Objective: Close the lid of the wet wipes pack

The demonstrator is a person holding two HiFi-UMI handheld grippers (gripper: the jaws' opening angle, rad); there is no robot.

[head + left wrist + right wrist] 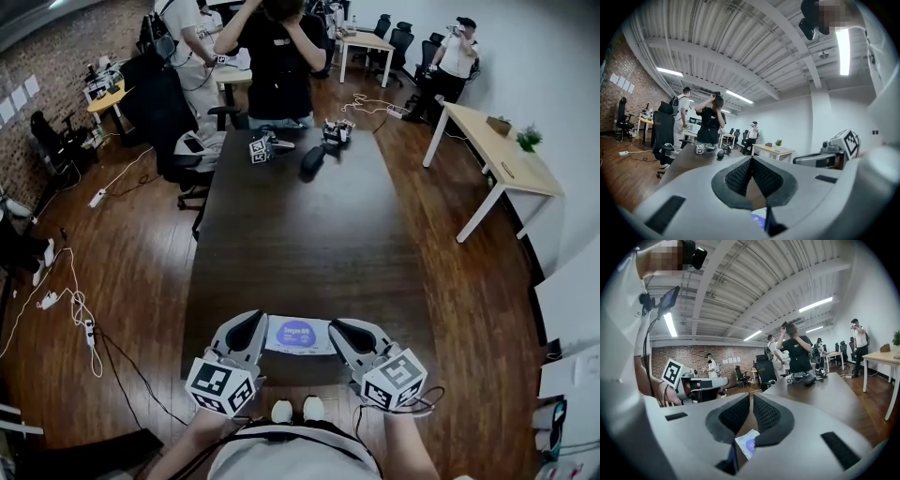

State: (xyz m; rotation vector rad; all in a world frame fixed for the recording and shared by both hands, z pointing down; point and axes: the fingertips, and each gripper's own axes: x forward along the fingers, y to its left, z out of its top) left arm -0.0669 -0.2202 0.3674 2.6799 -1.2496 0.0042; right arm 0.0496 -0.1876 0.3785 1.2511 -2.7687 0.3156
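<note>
While the pack lies flat at the counter's near edge, my left tool beside it is closed and empty, and my right tool is closing on nothing (the pack looks shut already, I judge); next calls for a confirming press at most.

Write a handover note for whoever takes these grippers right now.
Left gripper: shut, empty.
Right gripper: jaws closing, nothing between them.
Wet wipes pack: lies flat on the dark table, near its front edge, between the two grippers; neither holds it.
Done/left: the lid looks flat in the head view, but I cannot confirm it is closed. Check it and press it down if needed.
</note>
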